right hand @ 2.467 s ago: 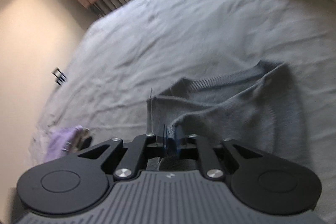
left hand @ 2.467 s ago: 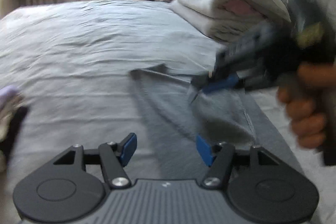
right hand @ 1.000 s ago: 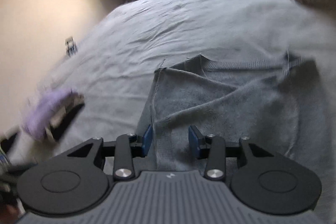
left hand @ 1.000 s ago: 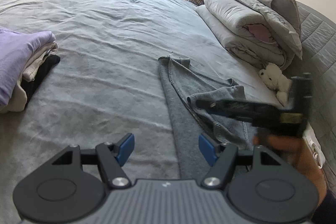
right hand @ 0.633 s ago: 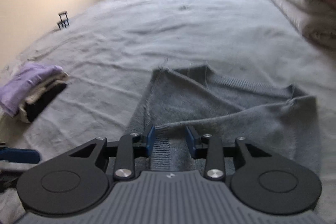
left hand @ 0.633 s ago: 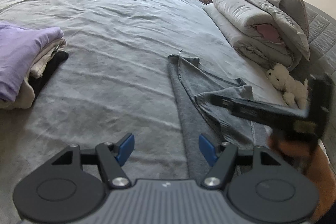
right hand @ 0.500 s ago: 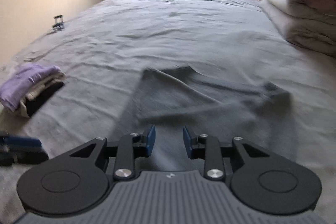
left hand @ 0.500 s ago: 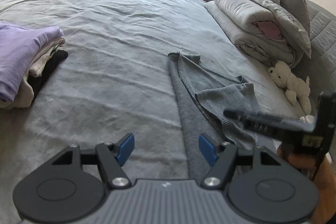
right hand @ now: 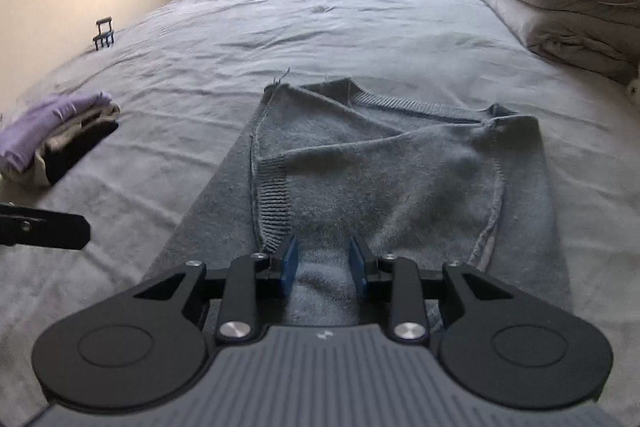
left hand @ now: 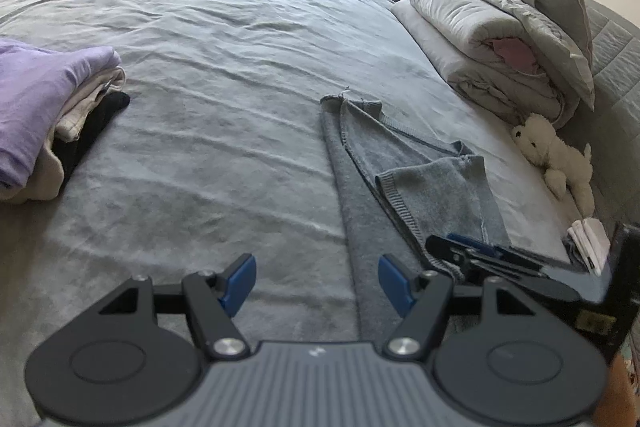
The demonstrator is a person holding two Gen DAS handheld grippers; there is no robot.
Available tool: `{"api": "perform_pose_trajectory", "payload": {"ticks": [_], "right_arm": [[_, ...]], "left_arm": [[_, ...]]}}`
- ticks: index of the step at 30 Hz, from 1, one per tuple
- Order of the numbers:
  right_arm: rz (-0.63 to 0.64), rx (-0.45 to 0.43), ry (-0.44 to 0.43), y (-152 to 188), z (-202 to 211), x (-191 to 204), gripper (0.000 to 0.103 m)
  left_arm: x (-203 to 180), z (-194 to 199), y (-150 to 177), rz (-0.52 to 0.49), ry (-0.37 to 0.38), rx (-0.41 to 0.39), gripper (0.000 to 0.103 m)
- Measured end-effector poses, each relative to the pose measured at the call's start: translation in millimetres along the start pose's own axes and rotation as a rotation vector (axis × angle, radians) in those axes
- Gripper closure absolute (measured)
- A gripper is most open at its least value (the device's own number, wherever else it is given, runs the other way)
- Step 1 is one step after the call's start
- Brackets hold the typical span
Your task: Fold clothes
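A grey knit sweater (right hand: 380, 179) lies flat on the bed, one sleeve folded across its body with the ribbed cuff (right hand: 274, 211) at the left. My right gripper (right hand: 323, 267) hovers over the sweater's near part, its jaws partly apart and not pinching the cloth. In the left wrist view the sweater (left hand: 400, 179) lies ahead to the right. My left gripper (left hand: 316, 283) stands open over bare bedsheet beside its left edge. The right gripper (left hand: 480, 255) shows at the lower right of that view, above the sweater's near corner.
A stack of folded clothes with a purple top (left hand: 36, 99) (right hand: 52, 131) sits on the left of the grey bed (left hand: 220, 67). A rolled duvet (left hand: 480, 39) (right hand: 560, 7), a white toy bear (left hand: 556, 155) and a small white cloth (left hand: 588, 243) lie along the right.
The right gripper, earlier shut on a sweater fold, has let go and drawn back toward the near hem. The sleeve now lies folded across the body. The left gripper stays open and still.
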State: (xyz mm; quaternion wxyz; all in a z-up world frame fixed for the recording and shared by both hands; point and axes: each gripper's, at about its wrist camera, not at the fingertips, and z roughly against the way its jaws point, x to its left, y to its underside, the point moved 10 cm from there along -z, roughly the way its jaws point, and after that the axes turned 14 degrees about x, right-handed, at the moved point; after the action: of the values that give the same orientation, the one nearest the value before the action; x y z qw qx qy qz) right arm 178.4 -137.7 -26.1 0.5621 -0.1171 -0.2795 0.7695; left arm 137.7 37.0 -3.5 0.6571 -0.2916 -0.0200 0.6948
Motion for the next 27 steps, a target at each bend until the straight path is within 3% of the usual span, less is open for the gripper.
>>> {"api": "perform_pose_trajectory", "payload": {"ticks": [9,16,23,27], "right_arm": [[-0.043,-0.035,-0.036,4.8,14.5,4.2,0.070],[-0.048,-0.042,-0.016,21.3,21.0,5.1,0.069],[-0.095,-0.055,0.008,26.0,20.3,4.5,0.068],[-0.140,-0.071,-0.006,29.1,29.4,4.3,0.067]], "left_arm": [[-5.2,-3.1,4.5,-0.023,-0.022,0.001,0.034],[-10.2,-2.8,9.0,-0.061,-0.111,-0.015,0.033],[-9.1,4.4,5.9,-0.112,-0.252,-0.078,0.029],[-15.2,10.9,3.9,-0.140,-0.271,-0.109,0.026]]}}
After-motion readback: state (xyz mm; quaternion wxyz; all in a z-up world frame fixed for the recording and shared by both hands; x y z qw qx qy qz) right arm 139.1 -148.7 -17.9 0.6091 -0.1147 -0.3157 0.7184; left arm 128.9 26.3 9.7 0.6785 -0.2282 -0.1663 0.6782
